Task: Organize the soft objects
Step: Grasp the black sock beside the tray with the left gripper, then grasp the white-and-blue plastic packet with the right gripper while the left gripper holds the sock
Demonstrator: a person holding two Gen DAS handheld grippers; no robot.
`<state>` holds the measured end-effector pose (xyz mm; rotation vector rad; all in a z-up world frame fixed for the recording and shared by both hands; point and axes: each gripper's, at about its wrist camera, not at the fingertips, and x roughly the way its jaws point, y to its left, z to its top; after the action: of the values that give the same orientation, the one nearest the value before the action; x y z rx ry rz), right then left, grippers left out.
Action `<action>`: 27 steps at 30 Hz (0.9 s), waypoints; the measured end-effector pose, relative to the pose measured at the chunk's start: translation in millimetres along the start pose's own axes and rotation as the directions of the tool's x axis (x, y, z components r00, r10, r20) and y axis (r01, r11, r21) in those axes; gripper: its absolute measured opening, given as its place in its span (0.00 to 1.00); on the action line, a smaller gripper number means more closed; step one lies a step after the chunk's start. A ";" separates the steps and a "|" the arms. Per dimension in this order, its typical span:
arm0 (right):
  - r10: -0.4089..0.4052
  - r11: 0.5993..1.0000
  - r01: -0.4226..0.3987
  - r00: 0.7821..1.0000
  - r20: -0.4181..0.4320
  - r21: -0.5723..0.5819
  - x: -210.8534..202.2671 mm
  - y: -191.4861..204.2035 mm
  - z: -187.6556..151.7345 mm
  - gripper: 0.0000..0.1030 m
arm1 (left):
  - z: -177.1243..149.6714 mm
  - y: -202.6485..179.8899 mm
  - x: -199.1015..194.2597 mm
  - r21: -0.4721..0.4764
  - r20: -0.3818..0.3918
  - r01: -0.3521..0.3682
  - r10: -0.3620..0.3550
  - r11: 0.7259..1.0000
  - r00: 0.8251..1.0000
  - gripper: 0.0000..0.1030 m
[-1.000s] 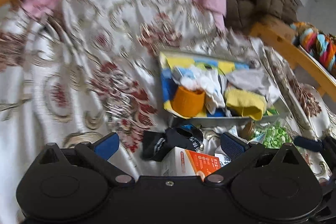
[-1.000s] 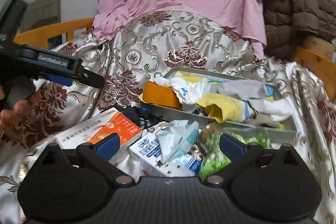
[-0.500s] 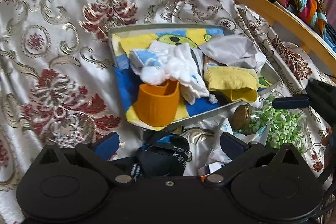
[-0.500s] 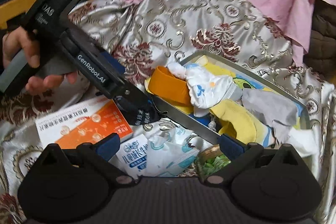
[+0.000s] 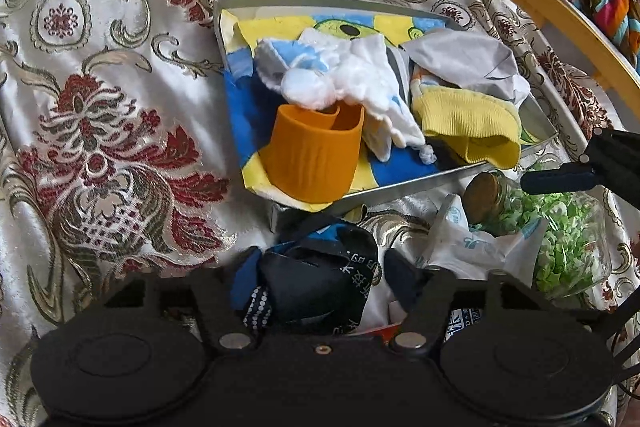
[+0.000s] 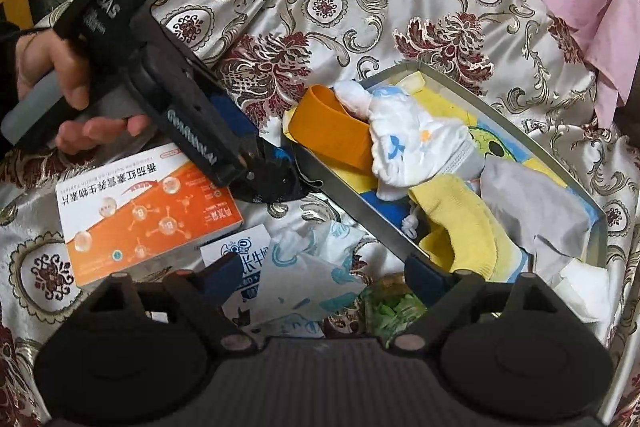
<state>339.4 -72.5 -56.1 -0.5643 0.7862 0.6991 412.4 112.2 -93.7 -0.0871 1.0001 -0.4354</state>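
My left gripper (image 5: 320, 275) has its fingers closed in around a black sock with white print (image 5: 316, 283), lying just in front of the grey tray (image 5: 420, 183); in the right wrist view (image 6: 276, 183) the fingers pinch it. The tray holds an orange cuff (image 5: 312, 159), a white and blue baby sock (image 5: 344, 79), a yellow sock (image 5: 468, 131) and a grey cloth (image 5: 464, 63). My right gripper (image 6: 324, 279) is open and empty above a tissue pack (image 6: 304, 271).
An orange and white medicine box (image 6: 140, 211) lies left of the tissue pack. A corked glass jar of green bits (image 5: 560, 235) lies right of the sock. A wooden rail (image 5: 540, 7) runs along the right. Patterned satin bedding (image 5: 100, 107) covers the surface.
My left gripper moved down and forward onto the black sock and narrowed its fingers around it. My right gripper swung right and tilted down over the tissue pack.
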 end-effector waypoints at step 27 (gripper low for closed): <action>0.030 0.999 -0.032 0.998 -0.058 -0.035 13.3 6.2 3.5 0.59 | -0.6 -2.3 4.1 -0.021 -0.026 0.016 -0.016 1.000 1.000 0.17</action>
<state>343.0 -61.5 -65.8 -0.6084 0.8385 0.7291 413.1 108.6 -96.7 -0.1087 1.0304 -0.4417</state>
